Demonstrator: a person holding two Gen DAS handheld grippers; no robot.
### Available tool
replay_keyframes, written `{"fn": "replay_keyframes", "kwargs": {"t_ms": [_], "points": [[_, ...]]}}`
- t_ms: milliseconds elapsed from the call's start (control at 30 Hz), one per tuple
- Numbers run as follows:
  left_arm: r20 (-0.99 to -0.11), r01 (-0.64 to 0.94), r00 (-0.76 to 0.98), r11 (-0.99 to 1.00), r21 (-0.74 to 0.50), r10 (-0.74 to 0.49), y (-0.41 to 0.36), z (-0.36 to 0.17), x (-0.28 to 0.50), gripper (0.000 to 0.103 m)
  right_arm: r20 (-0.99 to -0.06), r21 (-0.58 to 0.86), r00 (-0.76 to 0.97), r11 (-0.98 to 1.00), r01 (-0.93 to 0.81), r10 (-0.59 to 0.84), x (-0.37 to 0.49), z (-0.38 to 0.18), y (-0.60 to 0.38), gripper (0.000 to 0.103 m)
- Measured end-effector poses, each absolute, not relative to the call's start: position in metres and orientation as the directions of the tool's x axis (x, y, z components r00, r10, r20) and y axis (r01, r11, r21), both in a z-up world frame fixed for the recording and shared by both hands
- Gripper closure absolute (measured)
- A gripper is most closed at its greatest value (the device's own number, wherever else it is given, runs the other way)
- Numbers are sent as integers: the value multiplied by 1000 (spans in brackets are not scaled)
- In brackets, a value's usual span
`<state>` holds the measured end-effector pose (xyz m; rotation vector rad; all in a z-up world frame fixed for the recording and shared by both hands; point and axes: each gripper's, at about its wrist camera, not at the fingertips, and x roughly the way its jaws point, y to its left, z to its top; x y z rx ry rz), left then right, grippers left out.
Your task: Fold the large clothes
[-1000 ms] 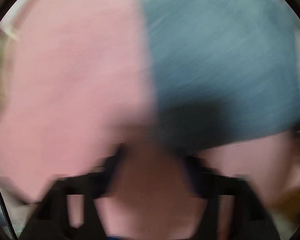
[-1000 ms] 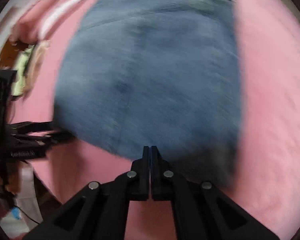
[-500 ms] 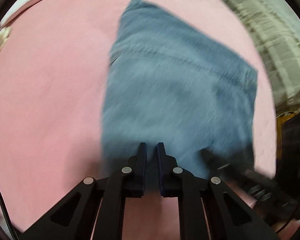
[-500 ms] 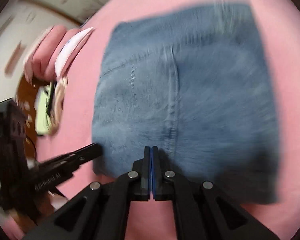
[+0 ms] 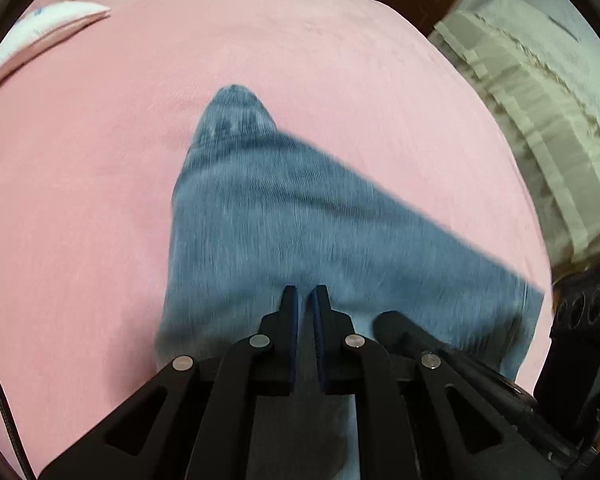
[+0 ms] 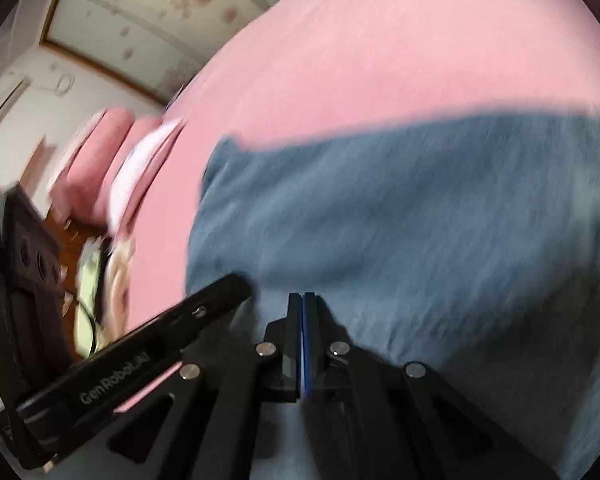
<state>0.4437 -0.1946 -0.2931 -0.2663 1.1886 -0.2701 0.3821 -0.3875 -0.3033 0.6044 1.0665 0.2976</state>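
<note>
Though motion blur softens its weave, the blue denim garment reads as folded jeans lying on the pink bed cover. In the left wrist view its long axis runs from the near edge at 6 o'clock up to a narrow rounded end at 12 o'clock, while a broad corner spreads out toward 4 o'clock. In the right wrist view the same jeans stretch crosswise, from a rounded corner at 10 o'clock across to 3 o'clock.

The left gripper sits over the near edge of the denim, its blue-padded fingers a narrow gap apart; whether any fabric lies between them cannot be told. The right gripper has its fingers pressed together over the denim, and it is unclear whether they pinch cloth. Each gripper shows in the other's view: the right gripper's black finger at 4 o'clock in the left view, the left one at 8 o'clock in the right view, both just beside the near hem.

Farther out, pink pillows lie at 9 o'clock in the right view, and a cream lace-edged cloth at 2 o'clock in the left view.
</note>
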Motion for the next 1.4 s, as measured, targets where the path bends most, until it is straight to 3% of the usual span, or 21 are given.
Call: {"fn": "replay_keyframes", "kwargs": {"t_ms": [267, 367, 433, 567, 700, 800, 867, 1000, 1100, 1267, 1400], "points": [[-860, 4, 384, 933, -361, -335, -177, -303, 480, 102, -747, 555, 501, 825, 109, 437, 405, -298, -441, 103], [-875, -46, 426, 961, -274, -229, -159, -299, 487, 102, -767, 480, 542, 867, 133, 342, 388, -288, -467, 103], [-888, -87, 413, 962, -258, -201, -148, -297, 491, 102, -749, 507, 565, 848, 151, 347, 376, -281, -492, 103], [-903, -66, 354, 957, -282, -242, -149, -285, 487, 100, -723, 489, 616, 862, 136, 313, 368, -255, -507, 103], [-897, -19, 288, 935, -354, -334, -179, -280, 457, 99, -701, 568, 535, 823, 18, 472, 363, -251, -476, 103], [-925, 3, 251, 956, -294, -285, -204, -294, 423, 98, -705, 627, 409, 779, -21, 579, 360, -275, -432, 103], [-922, 28, 295, 967, -254, -251, -209, -298, 413, 98, -777, 560, 333, 828, -20, 534, 357, -297, -408, 103], [-924, 76, 320, 978, -193, -208, -211, -295, 408, 101, -782, 533, 397, 846, 28, 480, 347, -304, -425, 103], [-924, 63, 325, 979, -193, -203, -204, -290, 407, 101, -830, 436, 447, 888, 147, 333, 335, -299, -459, 103], [-950, 15, 293, 994, -109, -108, -193, -277, 389, 98, -888, 336, 406, 906, 256, 215, 308, -291, -494, 103], [-963, 32, 247, 994, -102, -107, -192, -275, 347, 96, -901, 377, 343, 872, 312, 266, 280, -291, -501, 103]]}}
